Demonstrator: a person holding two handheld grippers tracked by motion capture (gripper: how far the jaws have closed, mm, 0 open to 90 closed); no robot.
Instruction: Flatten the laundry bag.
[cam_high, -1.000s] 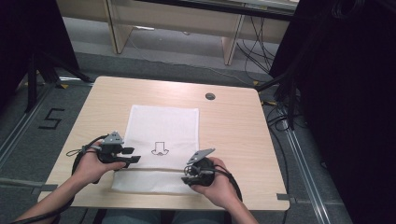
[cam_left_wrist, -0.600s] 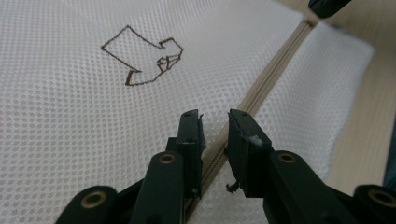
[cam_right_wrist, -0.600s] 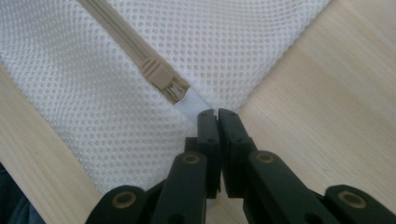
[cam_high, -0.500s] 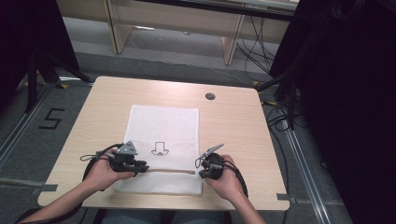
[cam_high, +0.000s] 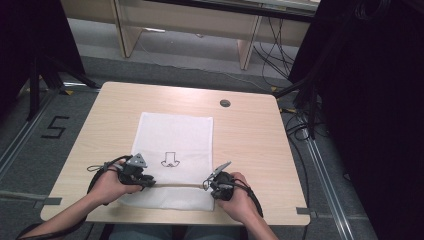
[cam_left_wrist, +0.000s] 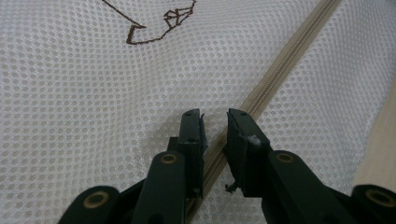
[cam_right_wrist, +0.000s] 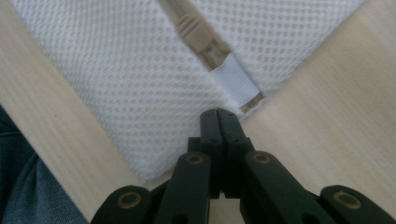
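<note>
Pale table (cam_high: 250, 145) carries your mesh bag (cam_high: 175, 137); right gripper (cam_right_wrist: 219, 116) fingers pinched on its edge fabric to anchor it; left gripper (cam_left_wrist: 215, 126) fingers slightly apart, straddling the zipper (cam_left_wrist: 280, 70).

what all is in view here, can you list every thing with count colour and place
mesh laundry bag: one, white, flat on the middle of the table, a small dark line drawing on it
zipper: one, beige, running across the bag near its close edge
zipper end tab: one, white, at the bag's edge just ahead of the right tongs
table: one, light wood, centre of the high view
grommet: one, dark, far right part of the tabletop
floor marking 5: one, black, left of the table
left tongs: black, jaws slightly apart astride the zipper
right tongs: black, jaws shut at the bag's edge
hands: two, holding the tongs
</note>
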